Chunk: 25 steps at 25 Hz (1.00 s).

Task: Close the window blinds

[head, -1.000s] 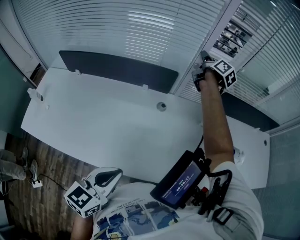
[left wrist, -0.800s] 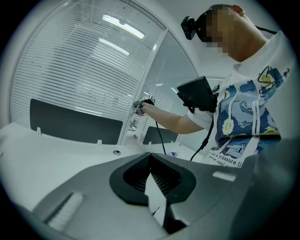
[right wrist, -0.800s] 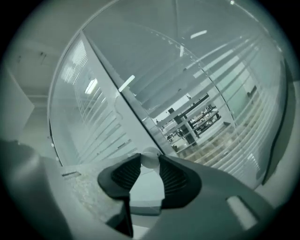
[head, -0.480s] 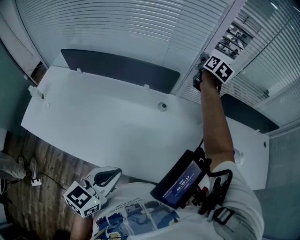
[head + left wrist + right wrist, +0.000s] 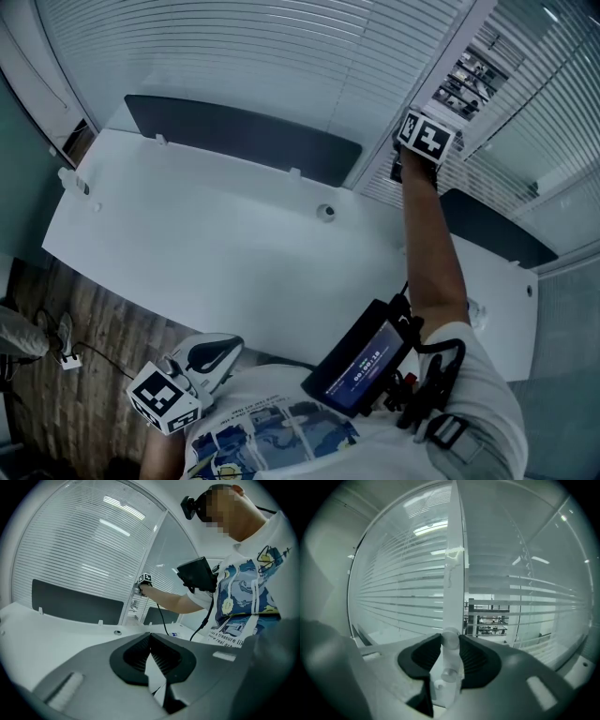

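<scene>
The right gripper (image 5: 450, 638) is held up at the window post (image 5: 454, 550), its jaws clamped on the clear wand (image 5: 448, 665) of the blinds (image 5: 234, 56) — the slats are hung behind the desk (image 5: 187, 234), and gaps are seen between them in the right gripper view. The left gripper (image 5: 150, 636) is held low by the person's shirt (image 5: 272, 431) — jaws pressed together, nothing between them.

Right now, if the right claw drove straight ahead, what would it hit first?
Likely the white window post, directly behind the knob the right claw grips; depth unclear.
</scene>
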{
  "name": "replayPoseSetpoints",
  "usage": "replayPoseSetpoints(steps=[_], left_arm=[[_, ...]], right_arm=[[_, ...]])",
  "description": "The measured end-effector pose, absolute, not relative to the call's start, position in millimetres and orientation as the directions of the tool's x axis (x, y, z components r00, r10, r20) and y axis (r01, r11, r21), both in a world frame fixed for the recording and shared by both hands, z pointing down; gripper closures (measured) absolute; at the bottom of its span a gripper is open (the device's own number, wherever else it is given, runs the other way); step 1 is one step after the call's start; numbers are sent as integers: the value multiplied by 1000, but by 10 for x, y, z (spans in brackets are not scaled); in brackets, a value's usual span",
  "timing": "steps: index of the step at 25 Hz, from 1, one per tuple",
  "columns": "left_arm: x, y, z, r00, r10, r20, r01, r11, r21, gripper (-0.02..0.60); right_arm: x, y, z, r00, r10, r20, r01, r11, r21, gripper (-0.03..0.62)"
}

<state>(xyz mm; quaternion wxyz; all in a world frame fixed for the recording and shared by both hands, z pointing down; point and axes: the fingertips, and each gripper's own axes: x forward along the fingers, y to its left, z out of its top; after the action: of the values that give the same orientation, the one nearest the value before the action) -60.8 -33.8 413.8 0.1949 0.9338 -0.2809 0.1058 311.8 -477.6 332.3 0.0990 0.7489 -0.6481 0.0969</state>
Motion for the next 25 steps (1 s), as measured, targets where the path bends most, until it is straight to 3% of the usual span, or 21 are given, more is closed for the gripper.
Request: replayPoseSetpoints(steps=[4, 11, 14, 18, 21, 25], left_arm=[[-609, -339, 4136, 819, -483, 309, -567, -764, 307, 578], [-591, -343, 4155, 823, -473, 314, -560, -771, 305, 578], [-584, -355, 4159, 825, -468, 317, -556, -774, 303, 578], [-578, -365, 4160, 827, -463, 320, -553, -776, 304, 578], [-572, -366, 4167, 829, -459, 320, -549, -779, 304, 578], [-576, -368, 4173, 829, -460, 319, -550, -776, 308, 578]], right_arm=[[3127, -4781, 3327, 106, -964, 242, -989, -128, -74, 465], [3155, -4737, 3324, -27, -993, 115, -883, -31, -468, 445], [3168, -4732, 3416, -83, -994, 65, -762, 21, -647, 444], [3178, -4732, 3451, -137, -989, -47, -490, 109, -865, 442], [3196, -4763, 3449, -149, -982, -113, -317, 156, -936, 442], [3238, -4797, 3432, -139, -979, -152, -220, 180, -959, 442]])
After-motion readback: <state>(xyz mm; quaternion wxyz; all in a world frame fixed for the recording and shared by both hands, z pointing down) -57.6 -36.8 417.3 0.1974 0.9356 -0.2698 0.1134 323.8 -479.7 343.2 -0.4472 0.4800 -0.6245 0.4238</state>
